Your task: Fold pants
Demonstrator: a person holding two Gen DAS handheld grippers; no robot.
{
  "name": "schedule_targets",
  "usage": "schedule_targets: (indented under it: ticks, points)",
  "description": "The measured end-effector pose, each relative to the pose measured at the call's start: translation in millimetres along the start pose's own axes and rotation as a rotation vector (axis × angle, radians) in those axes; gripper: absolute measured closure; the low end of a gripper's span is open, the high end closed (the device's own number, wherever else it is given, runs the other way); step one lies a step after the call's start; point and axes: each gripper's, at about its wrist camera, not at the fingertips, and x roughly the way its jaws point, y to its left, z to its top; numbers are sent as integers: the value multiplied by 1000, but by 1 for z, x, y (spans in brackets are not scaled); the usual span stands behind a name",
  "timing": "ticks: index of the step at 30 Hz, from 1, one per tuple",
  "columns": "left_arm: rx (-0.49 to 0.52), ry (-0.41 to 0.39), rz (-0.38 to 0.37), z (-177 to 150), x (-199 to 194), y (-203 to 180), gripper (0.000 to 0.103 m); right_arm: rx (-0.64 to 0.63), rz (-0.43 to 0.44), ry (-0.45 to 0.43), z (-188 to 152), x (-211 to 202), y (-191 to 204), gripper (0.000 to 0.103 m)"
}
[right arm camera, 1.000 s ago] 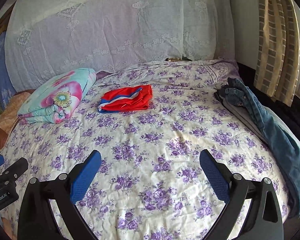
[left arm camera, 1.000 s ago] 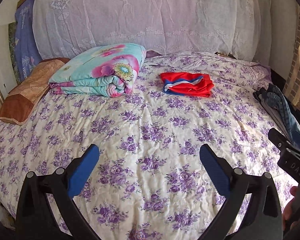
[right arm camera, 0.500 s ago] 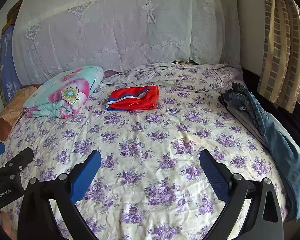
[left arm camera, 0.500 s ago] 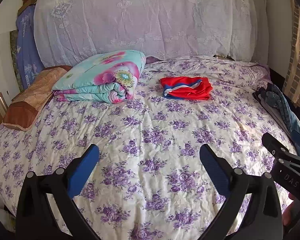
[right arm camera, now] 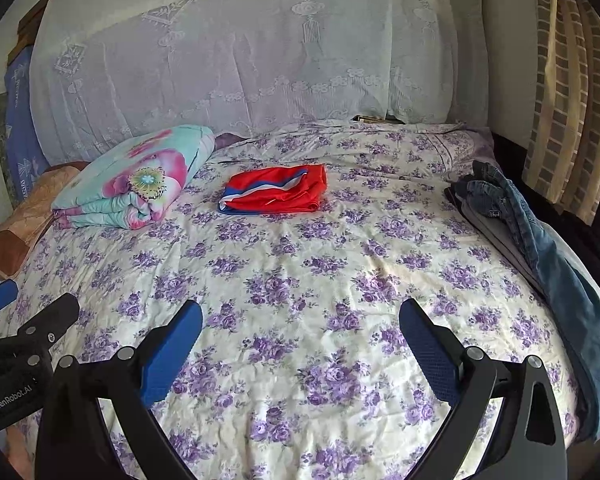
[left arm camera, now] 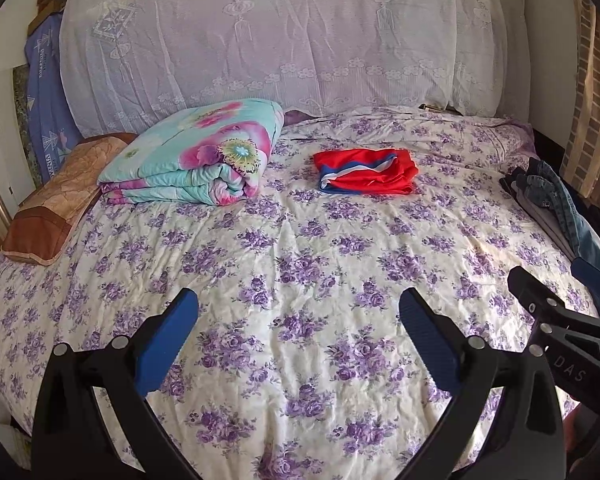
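Observation:
A pile of blue jeans [right arm camera: 540, 236] and other dark and grey pants lies along the right edge of the bed; it also shows in the left wrist view [left arm camera: 556, 208]. Folded red shorts with blue and white stripes [left arm camera: 366, 172] lie near the far middle of the bed, also in the right wrist view [right arm camera: 276, 194]. My left gripper [left arm camera: 298, 312] is open and empty above the near part of the bed. My right gripper [right arm camera: 300, 320] is open and empty beside it, to the right. Both are far from the pants.
A folded floral quilt [left arm camera: 204, 156] and a brown pillow [left arm camera: 56, 204] lie at the far left. The bed has a purple-flowered sheet [left arm camera: 300, 248]. A white lace cloth [left arm camera: 280, 36] covers the headboard. A curtain [right arm camera: 568, 92] hangs at right.
Both grippers have drawn back and risen a little, so the bed looks farther away. Both stay open and nothing on the bed has moved.

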Motion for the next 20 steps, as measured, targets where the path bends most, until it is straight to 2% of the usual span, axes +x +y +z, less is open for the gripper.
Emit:
schedule_targets:
  ticks: [20]
  points:
    - [-5,10,-1,-2,-1,0,5,-11,15,4,-2,-1,6,4]
